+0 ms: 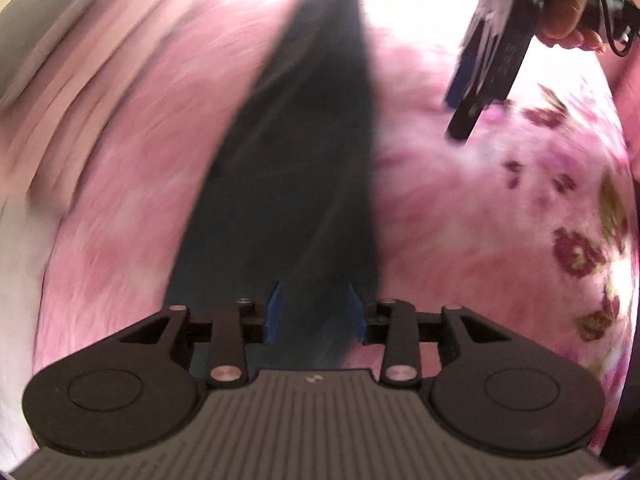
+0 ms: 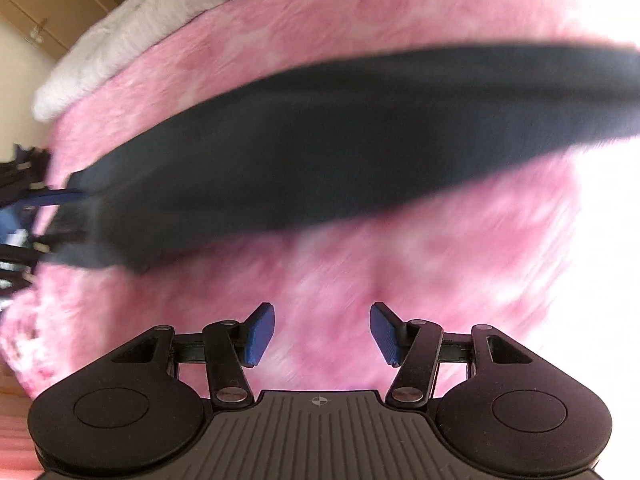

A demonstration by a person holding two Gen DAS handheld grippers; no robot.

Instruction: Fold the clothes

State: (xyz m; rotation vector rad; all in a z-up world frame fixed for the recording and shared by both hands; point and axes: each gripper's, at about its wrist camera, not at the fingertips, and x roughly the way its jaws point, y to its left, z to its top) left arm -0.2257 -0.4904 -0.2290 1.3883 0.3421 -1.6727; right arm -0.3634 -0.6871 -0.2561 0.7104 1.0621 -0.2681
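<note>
Across whole scene, fluffy pink blanket [image 2: 360,260] spread, mottled, floral-printed toward one side. Grey fuzzy cover [image 2: 132,36] seen at far edge, wooden cupboard [image 2: 48,4] beyond. Long dark navy garment [image 2: 360,132] laid flat on blanket, narrow strip shape, blurred. Left gripper [image 1: 315,312] jaws parted narrowly, garment end seen between blue pads, no press visible. Right gripper [image 2: 322,334] jaws wide, nothing held, bare blanket beneath, garment well apart.
</note>
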